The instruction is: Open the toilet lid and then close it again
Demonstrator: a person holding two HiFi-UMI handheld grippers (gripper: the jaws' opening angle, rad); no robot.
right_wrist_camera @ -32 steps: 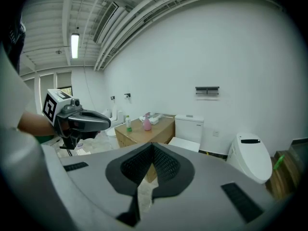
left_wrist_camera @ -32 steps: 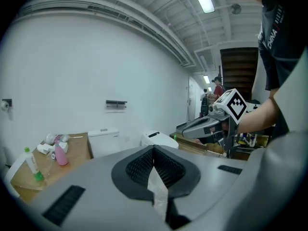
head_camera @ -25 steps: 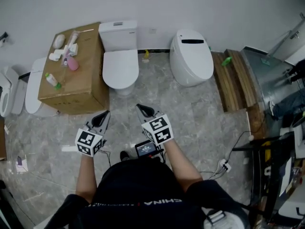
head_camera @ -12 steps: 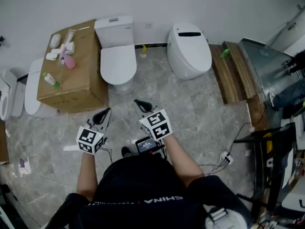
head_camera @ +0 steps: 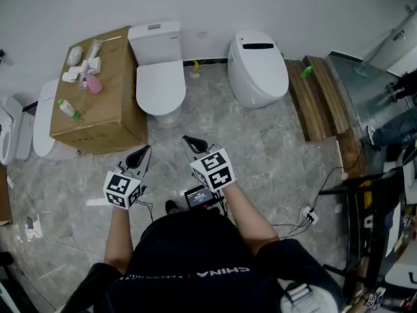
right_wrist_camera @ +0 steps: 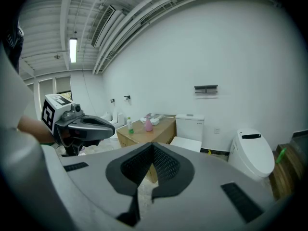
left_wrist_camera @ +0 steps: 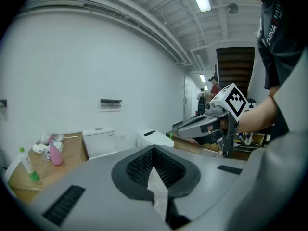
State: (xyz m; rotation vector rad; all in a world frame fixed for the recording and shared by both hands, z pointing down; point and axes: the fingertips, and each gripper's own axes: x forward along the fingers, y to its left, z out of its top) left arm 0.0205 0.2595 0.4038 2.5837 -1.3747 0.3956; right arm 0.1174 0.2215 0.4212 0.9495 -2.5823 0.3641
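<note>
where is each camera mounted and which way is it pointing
Head view: on the person's head, looking steeply down at grey stone floor, white tank toilet with closed lid, brown cardboard box; shows forearms, left gripper, right gripper.
Left gripper view: on the left gripper, facing the white wall; own shut jaws, right gripper at right.
Right gripper view: on the right gripper, facing that wall; own shut jaws, left gripper at left.
Shared: both gripper views show toilet, box, white rounded tankless toilet.

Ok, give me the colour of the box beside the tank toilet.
Brown: a plain cardboard box; the head view shows it best.
</note>
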